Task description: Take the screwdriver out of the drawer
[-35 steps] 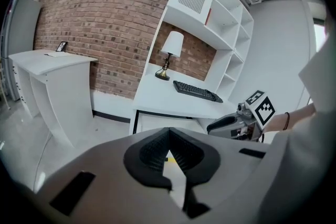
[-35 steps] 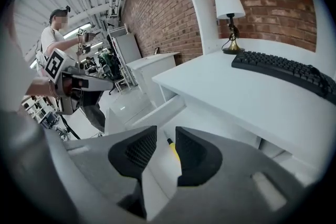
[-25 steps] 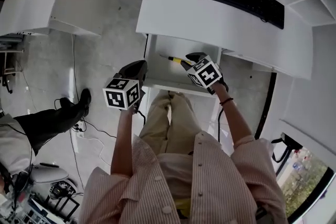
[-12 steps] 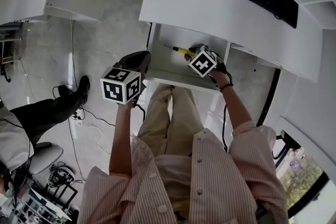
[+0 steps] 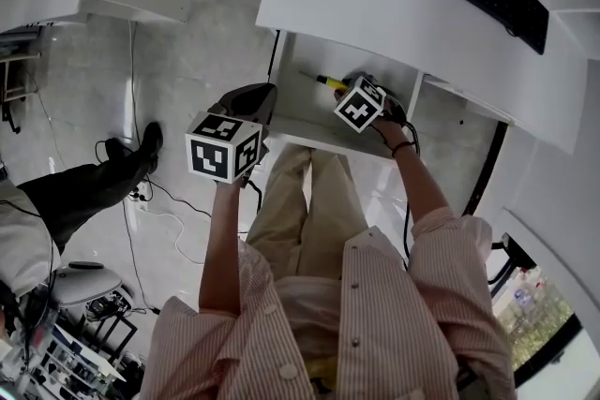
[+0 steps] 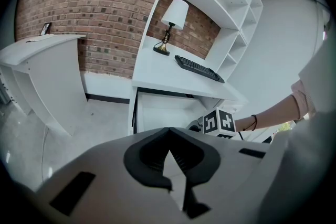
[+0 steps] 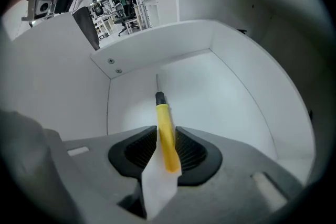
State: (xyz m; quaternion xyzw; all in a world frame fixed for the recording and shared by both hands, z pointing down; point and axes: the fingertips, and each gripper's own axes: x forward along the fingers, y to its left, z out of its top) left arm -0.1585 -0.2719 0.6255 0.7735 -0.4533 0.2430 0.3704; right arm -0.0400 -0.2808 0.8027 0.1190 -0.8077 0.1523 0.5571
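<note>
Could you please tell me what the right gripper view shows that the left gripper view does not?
Only the right gripper view shows the screwdriver, its yellow handle clamped between the jaws of the right gripper, with the shaft pointing into the bare inside of the drawer. Only the left gripper view shows the left gripper shut on nothing, the lamp, the keyboard, the brick wall and the marker cube on the other gripper. Both views show the open white drawer.

Screwdriver [image 5: 325,81] end — hid behind rt gripper [image 5: 347,87].
</note>
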